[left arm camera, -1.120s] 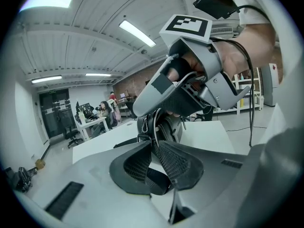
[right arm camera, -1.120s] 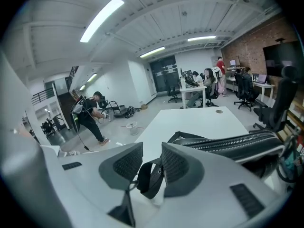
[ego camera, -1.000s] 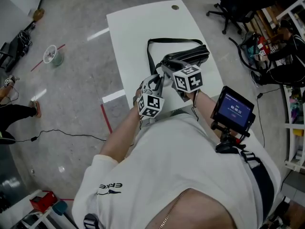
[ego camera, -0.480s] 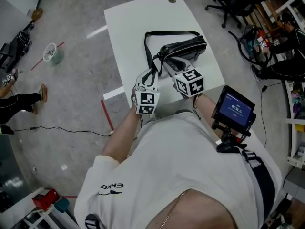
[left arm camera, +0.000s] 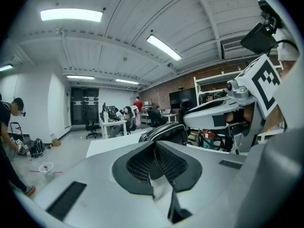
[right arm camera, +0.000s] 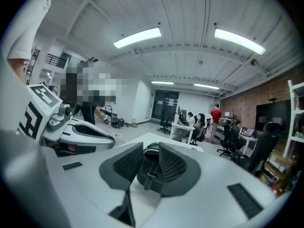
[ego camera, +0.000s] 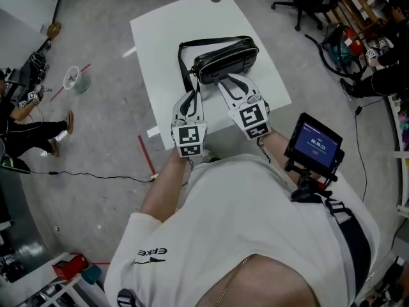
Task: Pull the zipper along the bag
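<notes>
Bag (ego camera: 225, 57) sits mid-table (ego camera: 167, 25), a black, glossy, leather-look pouch lying on its side, with its strap (ego camera: 186, 75) looped off to the left. It's probably soft and light, so it'll likely slide or bunch unless one end is pinned while the zipper pull gets pinched. Can't spot the pull from here. Left gripper (ego camera: 190, 97) and right gripper (ego camera: 231, 80) both have jaws apart and hold nothing, the right one framing the bag's end.

left gripper (ego camera: 190, 96), right gripper (ego camera: 231, 82): jaws apart
</notes>
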`<act>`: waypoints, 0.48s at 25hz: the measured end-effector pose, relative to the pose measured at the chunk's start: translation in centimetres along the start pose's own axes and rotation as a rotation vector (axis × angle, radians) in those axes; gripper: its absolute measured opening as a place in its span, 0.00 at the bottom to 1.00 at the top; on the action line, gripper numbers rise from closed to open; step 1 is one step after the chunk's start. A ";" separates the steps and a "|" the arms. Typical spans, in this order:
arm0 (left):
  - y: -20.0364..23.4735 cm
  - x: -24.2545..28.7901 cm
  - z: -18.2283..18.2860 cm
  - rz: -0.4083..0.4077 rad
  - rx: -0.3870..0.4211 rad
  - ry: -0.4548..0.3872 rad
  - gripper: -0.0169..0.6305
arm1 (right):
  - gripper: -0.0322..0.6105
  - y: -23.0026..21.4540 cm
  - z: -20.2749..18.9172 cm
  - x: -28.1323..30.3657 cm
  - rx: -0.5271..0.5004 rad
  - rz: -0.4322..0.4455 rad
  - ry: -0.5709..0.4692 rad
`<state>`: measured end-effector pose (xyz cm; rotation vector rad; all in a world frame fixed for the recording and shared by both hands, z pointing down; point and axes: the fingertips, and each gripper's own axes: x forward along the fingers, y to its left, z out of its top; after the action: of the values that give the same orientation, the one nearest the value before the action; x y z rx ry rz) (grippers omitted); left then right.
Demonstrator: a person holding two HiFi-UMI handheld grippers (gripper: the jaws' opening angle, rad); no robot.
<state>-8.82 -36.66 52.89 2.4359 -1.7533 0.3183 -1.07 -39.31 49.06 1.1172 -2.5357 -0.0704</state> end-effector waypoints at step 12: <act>3.1 -0.3 0.7 0.090 -0.055 -0.010 0.03 | 0.21 -1.1 -1.1 -0.5 0.070 -0.043 0.035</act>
<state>-11.77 -37.56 52.03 2.3302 -1.8538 0.2636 0.43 -39.59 49.76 1.1897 -2.5004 0.0268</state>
